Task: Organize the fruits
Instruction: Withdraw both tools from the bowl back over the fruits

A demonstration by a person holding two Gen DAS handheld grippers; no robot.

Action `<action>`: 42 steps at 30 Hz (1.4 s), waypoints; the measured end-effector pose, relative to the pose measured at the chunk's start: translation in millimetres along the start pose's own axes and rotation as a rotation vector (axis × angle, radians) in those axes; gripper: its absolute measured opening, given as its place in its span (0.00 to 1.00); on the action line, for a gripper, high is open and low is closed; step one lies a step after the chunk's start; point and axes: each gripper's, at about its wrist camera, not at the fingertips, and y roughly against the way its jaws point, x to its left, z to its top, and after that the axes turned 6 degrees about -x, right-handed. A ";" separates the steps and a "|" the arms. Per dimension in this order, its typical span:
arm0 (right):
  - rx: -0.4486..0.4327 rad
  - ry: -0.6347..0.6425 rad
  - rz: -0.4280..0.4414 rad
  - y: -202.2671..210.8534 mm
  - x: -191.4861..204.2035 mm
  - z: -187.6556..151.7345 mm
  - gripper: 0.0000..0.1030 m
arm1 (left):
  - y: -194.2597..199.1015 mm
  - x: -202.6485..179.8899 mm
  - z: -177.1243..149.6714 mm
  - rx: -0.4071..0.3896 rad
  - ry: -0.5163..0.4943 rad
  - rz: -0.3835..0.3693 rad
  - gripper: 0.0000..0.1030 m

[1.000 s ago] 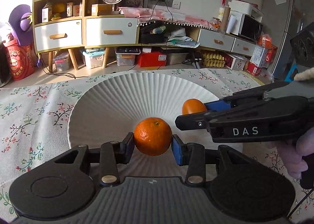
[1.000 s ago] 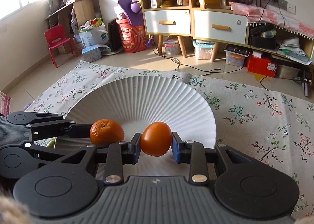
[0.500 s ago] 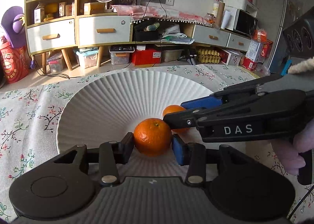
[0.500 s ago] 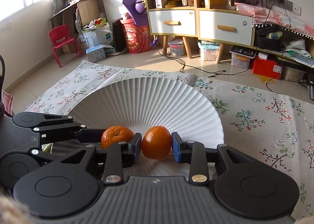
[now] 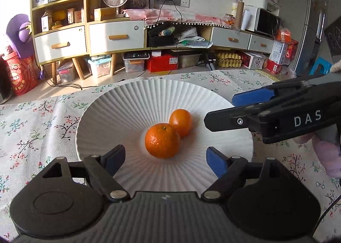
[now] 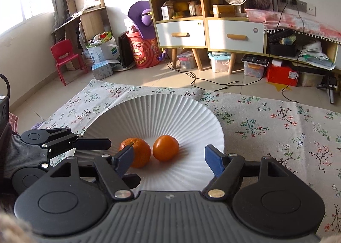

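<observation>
Two oranges lie side by side in the middle of a white ribbed plate (image 5: 127,110). The rough-skinned orange (image 5: 162,140) is nearer the left gripper; the smoother orange (image 5: 181,122) touches it behind. My left gripper (image 5: 165,159) is open and empty, just short of the rough orange. In the right wrist view the plate (image 6: 170,110) holds the rough orange (image 6: 137,154) and the smooth orange (image 6: 165,147). My right gripper (image 6: 168,158) is open and empty, just in front of them. The right gripper (image 5: 223,110) also shows from the side in the left wrist view.
The plate stands on a floral tablecloth (image 6: 277,128). The left gripper's body (image 6: 53,145) reaches in from the left. Beyond the table are a shelf with drawers (image 5: 85,36), storage boxes and cables on the floor, and a red chair (image 6: 64,57).
Both grippers have opened and let go of their oranges, which now rest on the plate touching each other. Both grippers have drawn back a little.
</observation>
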 end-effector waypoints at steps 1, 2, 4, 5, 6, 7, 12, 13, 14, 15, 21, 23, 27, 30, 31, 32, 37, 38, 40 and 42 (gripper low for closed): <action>0.000 -0.002 -0.004 3.1 -0.2 -0.4 0.77 | 3.7 -0.1 -0.4 -0.001 -0.002 0.007 0.80; -0.001 -0.004 -0.010 7.2 0.0 -0.4 0.82 | 7.3 -0.2 -0.5 0.001 -0.002 0.014 0.81; -0.008 -0.015 -0.019 15.5 -0.3 -0.9 0.90 | 14.4 0.6 -1.2 0.007 0.000 0.023 0.85; -0.010 -0.022 -0.022 19.5 -0.4 -1.5 0.93 | 18.8 1.0 -1.6 0.010 0.007 0.034 0.87; -0.012 -0.032 -0.026 23.9 -0.1 -2.6 0.96 | 22.0 1.3 -1.5 0.011 0.013 0.040 0.89; -0.013 -0.043 -0.029 27.7 0.1 -4.0 0.97 | 26.5 1.8 -1.7 0.011 0.020 0.044 0.91; 0.019 -0.050 -0.052 41.1 5.9 -12.3 0.99 | 44.8 0.2 -5.0 0.026 0.028 0.062 0.94; 0.024 -0.050 -0.056 42.9 7.3 -13.6 1.00 | 48.1 -0.1 -6.4 0.035 0.026 0.073 0.94; 0.030 -0.054 -0.064 46.4 9.0 -15.3 1.00 | 50.5 -0.5 -7.6 0.043 0.021 0.078 0.94; 0.035 -0.058 -0.068 48.5 10.2 -16.4 1.00 | 52.5 -0.5 -8.8 0.050 0.016 0.084 0.94; 0.041 -0.082 -0.073 65.4 21.7 -27.8 1.00 | 70.2 -0.5 -19.2 0.094 0.044 0.129 0.94; 0.034 -0.089 -0.072 69.5 24.0 -31.1 1.00 | 74.7 -0.9 -23.2 0.097 0.048 0.139 0.94; 0.016 -0.075 -0.081 73.7 29.6 -37.0 1.00 | 83.0 -1.4 -32.9 0.093 0.069 0.159 0.94; -0.005 -0.068 -0.083 77.0 31.7 -41.2 1.00 | 91.0 0.5 -41.9 0.069 0.085 0.161 0.94; -0.012 -0.068 -0.083 77.4 31.4 -42.4 1.00 | 94.2 0.6 -46.6 0.061 0.089 0.167 0.94; -0.023 -0.070 -0.083 78.8 30.9 -44.9 1.00 | 95.0 1.4 -48.9 0.060 0.090 0.169 0.94; -0.065 -0.023 -0.126 79.8 35.6 -60.9 1.00 | 100.7 7.4 -63.4 0.052 0.118 0.186 0.94; -0.061 -0.009 -0.129 79.1 36.6 -63.0 1.00 | 101.1 7.7 -66.4 0.053 0.120 0.190 0.94; -0.045 0.009 -0.128 77.0 38.9 -68.1 1.00 | 99.7 8.7 -71.2 0.058 0.116 0.195 0.94; -0.017 0.017 -0.117 73.7 41.1 -73.1 1.00 | 97.9 9.1 -74.8 0.060 0.112 0.204 0.94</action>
